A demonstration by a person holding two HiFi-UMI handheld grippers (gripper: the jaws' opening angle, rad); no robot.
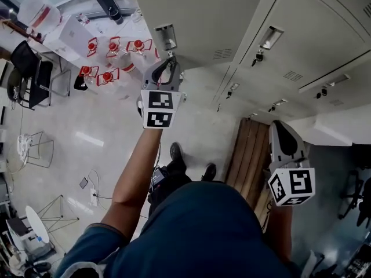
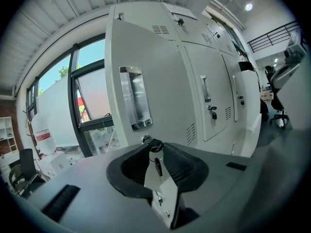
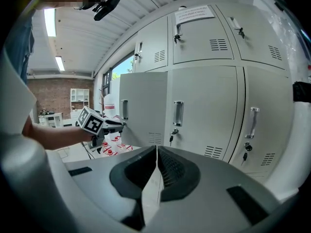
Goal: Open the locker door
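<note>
Two grippers in the head view: left gripper (image 1: 168,62) by the lock (image 2: 145,139) of the locker door (image 1: 191,16), right gripper (image 1: 279,127) idle beside. Left gripper view: jaws pinch the key (image 2: 156,163), likely to swing the seemingly ajar door. Right gripper view: jaws together, empty.

Head view steeply down, left gripper view close before the locker door (image 2: 160,81), right gripper view farther back, sharing it.

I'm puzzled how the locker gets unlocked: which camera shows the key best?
Left gripper view: the key sits close-up between the jaws. Head and right gripper views show only the left gripper, key too small.
</note>
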